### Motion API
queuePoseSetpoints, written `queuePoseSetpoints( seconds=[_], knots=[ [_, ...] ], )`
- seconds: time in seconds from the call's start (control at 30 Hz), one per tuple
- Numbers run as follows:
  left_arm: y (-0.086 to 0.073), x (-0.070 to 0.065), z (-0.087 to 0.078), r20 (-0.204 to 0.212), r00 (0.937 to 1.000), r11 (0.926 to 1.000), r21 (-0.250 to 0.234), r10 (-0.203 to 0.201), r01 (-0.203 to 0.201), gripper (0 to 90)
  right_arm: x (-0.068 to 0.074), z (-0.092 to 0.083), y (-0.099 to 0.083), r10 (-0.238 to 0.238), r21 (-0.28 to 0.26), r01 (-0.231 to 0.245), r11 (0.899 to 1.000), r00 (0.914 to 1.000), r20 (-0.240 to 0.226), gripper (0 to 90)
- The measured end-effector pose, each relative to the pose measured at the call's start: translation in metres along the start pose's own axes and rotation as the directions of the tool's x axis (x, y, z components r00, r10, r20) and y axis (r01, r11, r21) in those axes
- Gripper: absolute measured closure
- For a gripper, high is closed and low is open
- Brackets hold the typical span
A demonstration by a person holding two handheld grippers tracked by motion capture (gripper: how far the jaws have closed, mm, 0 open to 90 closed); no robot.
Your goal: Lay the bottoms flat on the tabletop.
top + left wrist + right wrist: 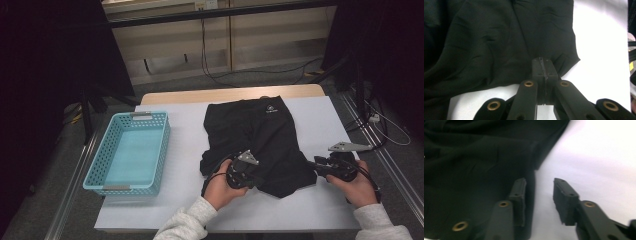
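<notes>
Left gripper (543, 66) had its jaws pressed tight together, and a bit of the black shirt's (499, 42) hem was pinched between them. Most of the shirt lay spread out ahead of this gripper and off to its left side, flat on the white table (599, 50). From the high view, the left gripper (257, 181) sat at the near edge of the shirt (260, 135), held in the person's left hand (220, 189).

Right gripper (539, 195) had its jaws partly apart. One jaw lay on top of the shirt's edge (474, 170) and the other stood over the bare table (594, 165), so the cloth edge ran between them, but the pads were not squeezing it. In the high view, the right gripper (314, 165) sat just beside the shirt's right corner, held in the right hand (357, 186).

Far off to the left gripper's left stood a light blue basket (162, 142) on the table.
</notes>
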State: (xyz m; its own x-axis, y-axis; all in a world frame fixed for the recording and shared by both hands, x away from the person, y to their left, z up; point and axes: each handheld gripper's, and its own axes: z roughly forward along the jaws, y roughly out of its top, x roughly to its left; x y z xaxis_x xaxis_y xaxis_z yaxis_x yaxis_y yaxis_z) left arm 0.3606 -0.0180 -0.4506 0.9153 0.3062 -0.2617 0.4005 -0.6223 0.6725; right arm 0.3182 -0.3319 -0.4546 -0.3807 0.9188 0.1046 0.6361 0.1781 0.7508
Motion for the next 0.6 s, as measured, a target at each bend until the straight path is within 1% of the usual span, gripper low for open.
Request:
queuePoseSetpoints(
  seconds=[0.03, 0.07, 0.1, 0.13, 0.17, 0.2, 0.23, 0.27, 0.3, 0.33, 0.37, 0.43, 0.47, 0.5, 0.53, 0.57, 0.6],
  knots=[
    [0.0, 0.0, -0.001, -0.003, 1.0, 1.0, 0.005, -0.002, 0.002, 90.0, 0.001, 0.002, 0.0, -0.003, 0.011, 0.003, 1.0, 1.0, -0.009, 66.2],
    [0.0, 0.0, -0.001, 0.002, 1.0, 1.0, -0.001, -0.005, 0.005, 90.0, 0.002, 0.005, -0.001, -0.012, 0.02, 0.012, 1.0, 0.9997, -0.02, 67.7],
    [0.0, 0.0, -0.002, -0.016, 0.9999, 1.0, 0.007, -0.003, 0.003, 90.0, 0.004, 0.008, 0.0, -0.025, 0.034, 0.026, 0.999, 0.9989, -0.039, 76.6],
    [0.0, 0.0, -0.002, -0.003, 1.0, 1.0, 0.004, 0.0, 0.0, 90.0, 0.005, 0.009, 0.001, -0.03, 0.042, 0.032, 0.999, 0.9985, -0.045, 81.2],
    [0.0, 0.0, -0.002, 0.001, 1.0, 1.0, 0.001, 0.005, -0.005, 90.0, 0.006, 0.01, 0.003, -0.031, 0.047, 0.033, 0.998, 0.998, -0.055, 86.4],
    [0.0, 0.0, -0.002, 0.001, 1.0, 1.0, 0.005, 0.007, -0.007, 90.0, 0.006, 0.012, 0.005, -0.036, 0.057, 0.04, 0.998, 0.9967, -0.073, 89.7],
    [0.0, 0.0, -0.002, -0.002, 1.0, 1.0, 0.007, 0.0, 0.0, 90.0, 0.007, 0.014, 0.007, -0.04, 0.066, 0.044, 0.997, 0.997, -0.067, 90.0],
    [-0.001, 0.0, -0.002, -0.006, 1.0, 1.0, 0.005, 0.004, -0.004, 90.0, 0.007, 0.015, 0.01, -0.044, 0.061, 0.047, 0.997, 0.9972, -0.06, 90.0],
    [-0.001, 0.0, -0.003, -0.011, 0.9999, 1.0, 0.005, -0.001, 0.001, 90.0, 0.007, 0.014, 0.014, -0.032, 0.046, 0.035, 0.998, 0.9975, -0.062, 90.0],
    [-0.001, 0.001, -0.004, -0.007, 1.0, 1.0, 0.0, 0.0, 0.0, 90.0, 0.007, 0.012, 0.018, -0.027, 0.015, 0.027, 1.0, 0.9985, -0.048, 90.0],
    [-0.001, 0.002, -0.004, -0.012, 0.9999, 1.0, -0.001, 0.0, 0.0, 90.0, 0.007, 0.011, 0.024, -0.014, -0.016, 0.014, 1.0, 0.9992, -0.037, 90.0],
    [-0.002, 0.004, -0.004, -0.014, 0.9999, 1.0, -0.004, -0.008, 0.008, 90.0, 0.008, 0.012, 0.029, -0.012, -0.06, 0.011, 0.998, 0.9997, -0.021, 90.0],
    [-0.002, 0.004, -0.004, -0.016, 0.9998, 1.0, -0.005, -0.008, 0.008, 90.0, 0.01, 0.016, 0.031, -0.018, -0.052, 0.017, 0.998, 0.9996, -0.023, 90.0],
    [-0.003, 0.004, -0.003, -0.012, 0.9999, 1.0, -0.004, -0.008, 0.008, 90.0, 0.013, 0.021, 0.032, -0.039, -0.029, 0.038, 0.999, 0.999, -0.021, 89.8],
    [-0.003, 0.003, -0.003, -0.013, 0.9999, 1.0, 0.005, -0.004, 0.004, 90.0, 0.015, 0.024, 0.031, -0.049, -0.017, 0.048, 0.999, 0.9986, -0.021, 86.2],
    [-0.003, 0.002, -0.003, -0.01, 0.9999, 0.9999, 0.011, -0.003, 0.003, 90.0, 0.017, 0.028, 0.029, -0.047, 0.006, 0.047, 0.999, 0.9989, -0.01, 81.0],
    [-0.002, 0.002, -0.003, -0.01, 0.9999, 0.9999, 0.01, 0.002, -0.002, 90.0, 0.018, 0.03, 0.027, -0.059, 0.021, 0.058, 0.998, 0.9982, 0.012, 77.0]
  ],
)
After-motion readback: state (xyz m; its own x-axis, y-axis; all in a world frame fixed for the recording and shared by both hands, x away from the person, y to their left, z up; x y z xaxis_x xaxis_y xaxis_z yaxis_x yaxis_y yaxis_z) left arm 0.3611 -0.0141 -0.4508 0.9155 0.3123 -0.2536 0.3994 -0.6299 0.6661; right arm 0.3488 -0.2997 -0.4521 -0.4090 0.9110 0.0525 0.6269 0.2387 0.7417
